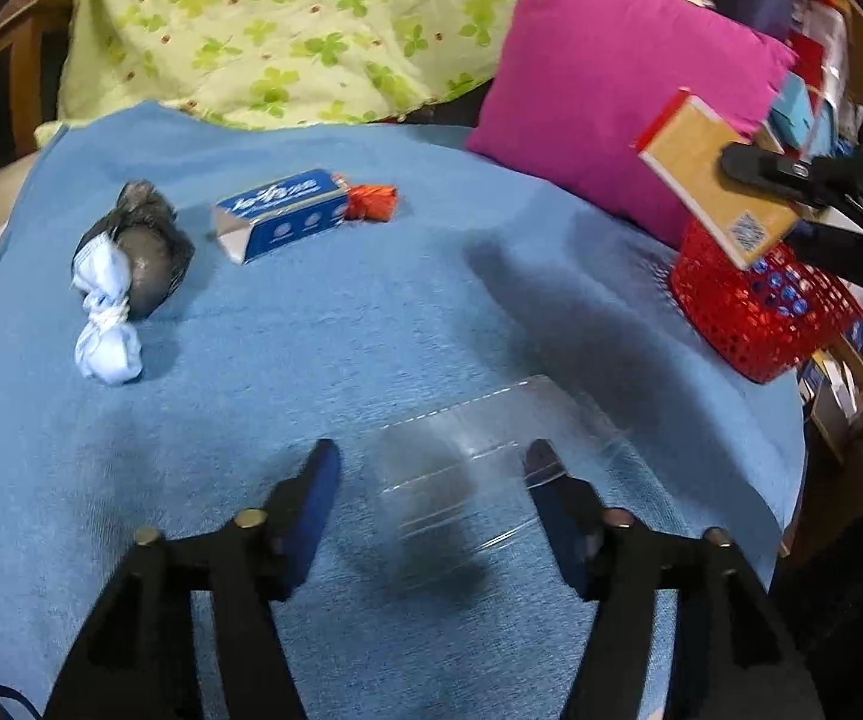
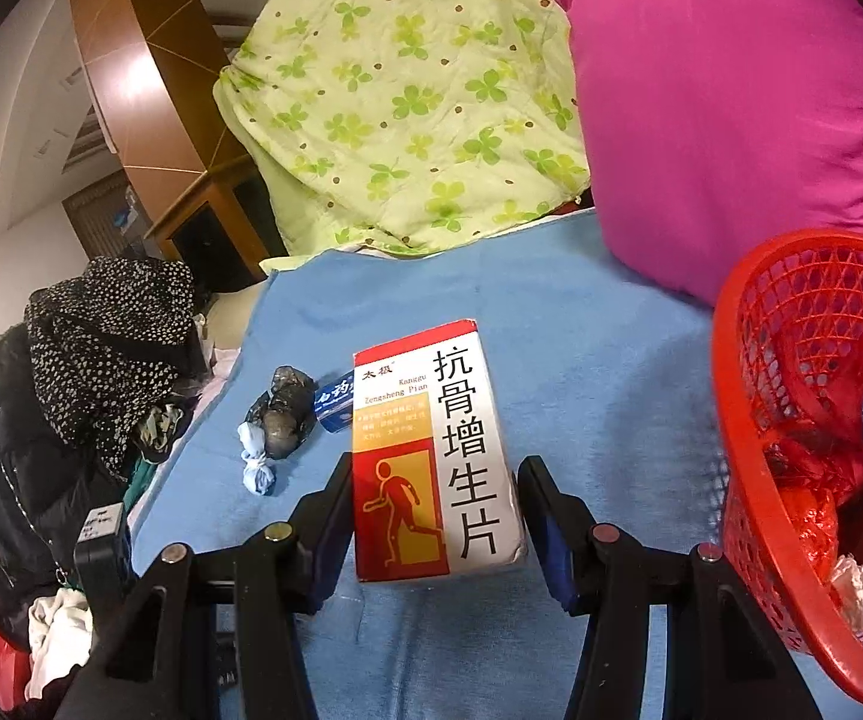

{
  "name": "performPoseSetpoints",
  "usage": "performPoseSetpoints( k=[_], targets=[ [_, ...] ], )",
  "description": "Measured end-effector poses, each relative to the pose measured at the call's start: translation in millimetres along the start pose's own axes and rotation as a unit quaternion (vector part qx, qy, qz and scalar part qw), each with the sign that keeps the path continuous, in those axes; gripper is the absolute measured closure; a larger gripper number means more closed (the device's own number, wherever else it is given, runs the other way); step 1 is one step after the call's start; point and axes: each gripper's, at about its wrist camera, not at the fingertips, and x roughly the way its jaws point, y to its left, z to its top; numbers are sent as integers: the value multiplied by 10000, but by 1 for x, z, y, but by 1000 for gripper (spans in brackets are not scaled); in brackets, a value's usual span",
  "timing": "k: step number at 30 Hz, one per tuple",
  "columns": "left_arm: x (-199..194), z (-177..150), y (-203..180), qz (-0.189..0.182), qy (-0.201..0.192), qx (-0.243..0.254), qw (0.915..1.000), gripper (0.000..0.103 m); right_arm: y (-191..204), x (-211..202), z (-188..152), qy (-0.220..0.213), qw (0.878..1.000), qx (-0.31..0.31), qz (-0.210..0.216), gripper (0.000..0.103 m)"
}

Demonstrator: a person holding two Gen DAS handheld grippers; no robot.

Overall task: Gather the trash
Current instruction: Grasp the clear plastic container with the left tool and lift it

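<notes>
Bedding first: blue blanket (image 1: 323, 360) under everything, pink cushion (image 1: 611, 108) behind the red basket (image 2: 749, 408); grey knotted bag (image 1: 137, 252) and blue carton (image 1: 281, 216) lie far left; my right gripper (image 2: 434, 516) clamps the medicine box (image 2: 431, 450) just beside the basket; my left gripper (image 1: 431, 480) gapes around a clear wrapper (image 1: 491, 450), one finger (image 1: 542, 462) touching.

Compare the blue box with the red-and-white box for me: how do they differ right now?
The blue box lies on the blue blanket, untouched; the red-and-white box is clamped in the right gripper, lifted near the red basket. The blue box looks slimmer, with an end flap open; the red-and-white box looks broader, flatter and closed. Both are printed cardboard cartons, neither yet in the basket.
</notes>
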Motion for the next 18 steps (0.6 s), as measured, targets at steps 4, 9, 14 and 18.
performPoseSetpoints(
  k=[4, 9, 14, 18],
  targets=[
    [2, 1, -4, -16, -61, 183, 9998, 37, 1, 6, -1, 85, 9999, -31, -70, 47],
    [16, 0, 0, -22, 134, 85, 9999, 64, 0, 9, -4, 145, 9997, -131, -151, 47],
    [19, 0, 6, 46, 152, -137, 9998, 83, -1, 12, -5, 170, 9996, -113, -210, 47],
    [10, 1, 10, 96, -15, -258, 9996, 83, 2, 9, -3, 77, 9998, -108, -149, 47]
  ],
)
